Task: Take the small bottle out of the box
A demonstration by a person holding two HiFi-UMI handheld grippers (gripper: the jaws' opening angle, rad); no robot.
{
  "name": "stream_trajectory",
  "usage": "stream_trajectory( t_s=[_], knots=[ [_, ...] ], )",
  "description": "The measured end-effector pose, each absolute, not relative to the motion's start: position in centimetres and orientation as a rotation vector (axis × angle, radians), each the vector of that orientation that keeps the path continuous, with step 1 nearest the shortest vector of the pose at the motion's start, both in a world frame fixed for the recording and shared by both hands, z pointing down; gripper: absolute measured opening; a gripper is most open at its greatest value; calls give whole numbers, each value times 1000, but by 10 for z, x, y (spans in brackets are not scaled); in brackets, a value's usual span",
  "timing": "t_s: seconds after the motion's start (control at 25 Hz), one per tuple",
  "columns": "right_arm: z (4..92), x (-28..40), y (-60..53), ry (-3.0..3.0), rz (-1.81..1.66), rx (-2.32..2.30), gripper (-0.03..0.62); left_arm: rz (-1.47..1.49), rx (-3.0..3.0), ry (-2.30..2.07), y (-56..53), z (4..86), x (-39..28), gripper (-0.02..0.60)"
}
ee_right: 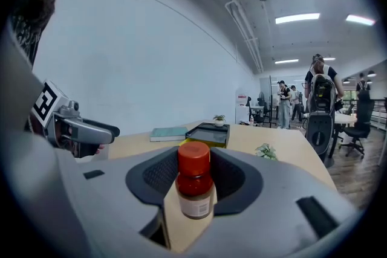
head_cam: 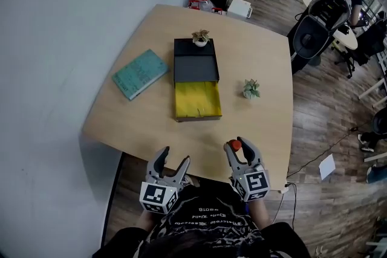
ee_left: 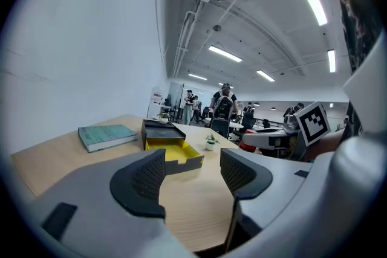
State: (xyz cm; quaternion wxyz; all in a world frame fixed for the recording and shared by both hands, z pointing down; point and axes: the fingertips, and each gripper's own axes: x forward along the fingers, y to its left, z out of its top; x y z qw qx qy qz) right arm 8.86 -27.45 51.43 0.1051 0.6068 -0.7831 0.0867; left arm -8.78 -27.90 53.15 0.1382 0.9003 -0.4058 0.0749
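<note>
At table edge: right gripper, bottle

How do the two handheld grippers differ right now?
The left gripper is empty, while the right gripper holds a small bottle with a red cap, upright. The left gripper's jaws stand apart with only a gap between them, and the right gripper's jaws are closed on the bottle. Both are the same grey two-jaw tools, held at the table's near edge.

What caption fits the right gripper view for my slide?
Right gripper holds a small red-capped bottle, the open yellow-lined box behind on the wooden table.
</note>
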Motion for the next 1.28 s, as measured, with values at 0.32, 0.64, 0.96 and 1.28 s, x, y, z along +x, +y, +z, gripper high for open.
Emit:
stream_trajectory(
  t_s=[0.32, 0.64, 0.96, 1.28],
  knots=[
    [514, 79, -274, -2335, 239, 1798, 160, 298, 2638, -1255, -283, 530, -89, 82],
    [517, 72, -272, -2339, 255, 1791, 158, 245, 2665, -1169, -280, 519, -82, 3],
    [518, 77, -270, -2319, 256, 1801, 159, 231, 2641, -1169, -283, 522, -82, 3],
    [522, 71, -270, -2309, 256, 1781, 158, 220, 2620, -1155, -284, 527, -86, 3]
  ],
)
